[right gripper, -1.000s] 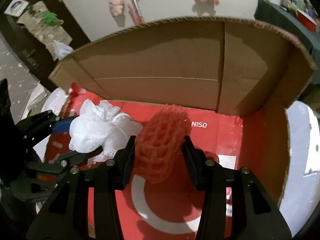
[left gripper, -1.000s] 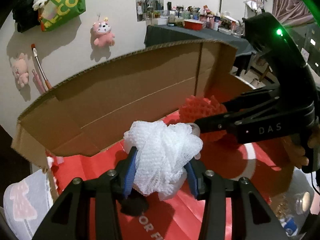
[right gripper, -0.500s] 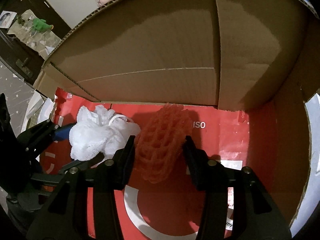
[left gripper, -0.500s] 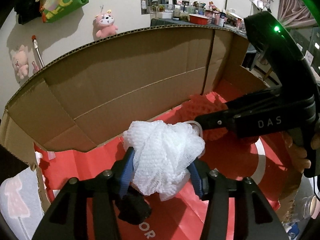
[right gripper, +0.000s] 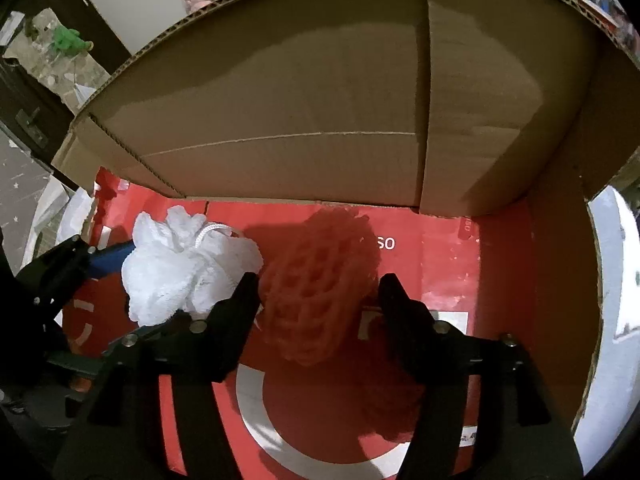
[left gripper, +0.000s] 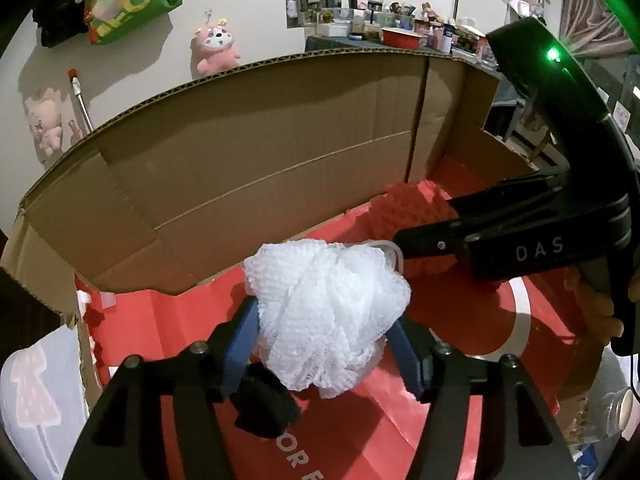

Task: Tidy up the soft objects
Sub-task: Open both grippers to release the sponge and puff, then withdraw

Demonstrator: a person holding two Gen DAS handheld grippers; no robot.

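Note:
Both grippers reach into a cardboard box (left gripper: 280,160) with a red printed floor (right gripper: 440,280). A white mesh pouf (left gripper: 324,312) sits between the blue pads (left gripper: 244,336) of my left gripper (left gripper: 324,344). Its jaws are opening, and the pouf still bulges against both pads. My right gripper (right gripper: 320,292) is opening around a red mesh net (right gripper: 316,300); the net sits loose between the black fingers (right gripper: 390,296), low over the box floor. The pouf (right gripper: 188,268) lies just left of the net. In the left wrist view the right gripper (left gripper: 424,220) comes in from the right.
The box's tall back wall (right gripper: 320,100) and right side wall (right gripper: 560,280) close in the space. A hand (left gripper: 600,308) holds the right gripper. Outside the box are a glass jar (left gripper: 616,412), a white cloth with a pink print (left gripper: 32,392), wall plush toys (left gripper: 216,48) and a cluttered table (left gripper: 400,36).
Both grippers have sunk deeper into the box and their jaws have widened. The red net, squeezed before, now sits slack between the right fingers. The pouf has puffed out.

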